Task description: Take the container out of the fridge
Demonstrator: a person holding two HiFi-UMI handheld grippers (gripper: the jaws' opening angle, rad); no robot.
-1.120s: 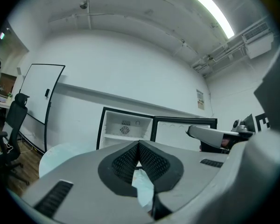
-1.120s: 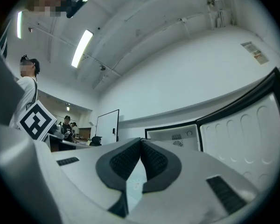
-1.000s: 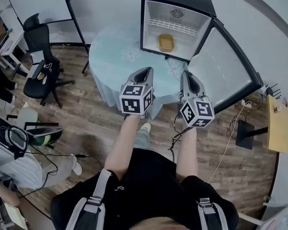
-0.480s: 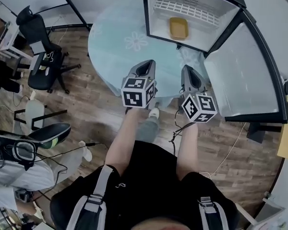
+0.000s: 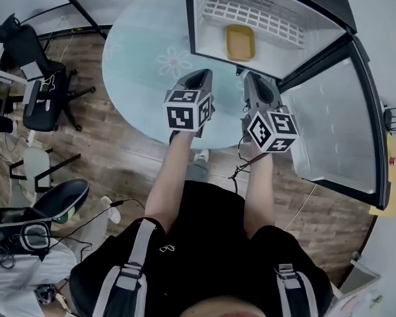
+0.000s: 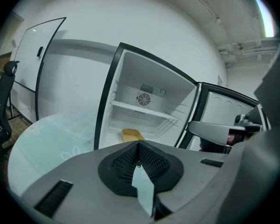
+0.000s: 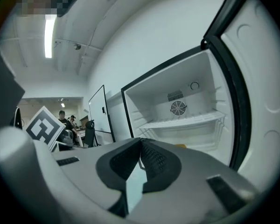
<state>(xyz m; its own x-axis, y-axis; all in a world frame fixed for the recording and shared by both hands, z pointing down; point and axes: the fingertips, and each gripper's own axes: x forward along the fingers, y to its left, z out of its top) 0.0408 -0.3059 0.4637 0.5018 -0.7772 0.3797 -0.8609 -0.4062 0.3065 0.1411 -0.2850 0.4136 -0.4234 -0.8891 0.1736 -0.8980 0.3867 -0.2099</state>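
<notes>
**Both grippers carried forward to the open fridge**

The left gripper (image 5: 199, 78) and right gripper (image 5: 253, 79) have moved on toward 12 o'clock. Their marker cubes, a second ago over the wooden floor (image 5: 119, 164) off the tabletop's (image 5: 142, 65) near edge, now hang above that edge. The fridge (image 5: 297, 28) has come closer in the head view and its top is now cut off by the frame. The yellow container (image 5: 240, 42) lies nearer the gripper tips. The office chair (image 5: 38, 84) has slid toward 9 o'clock.
</notes>
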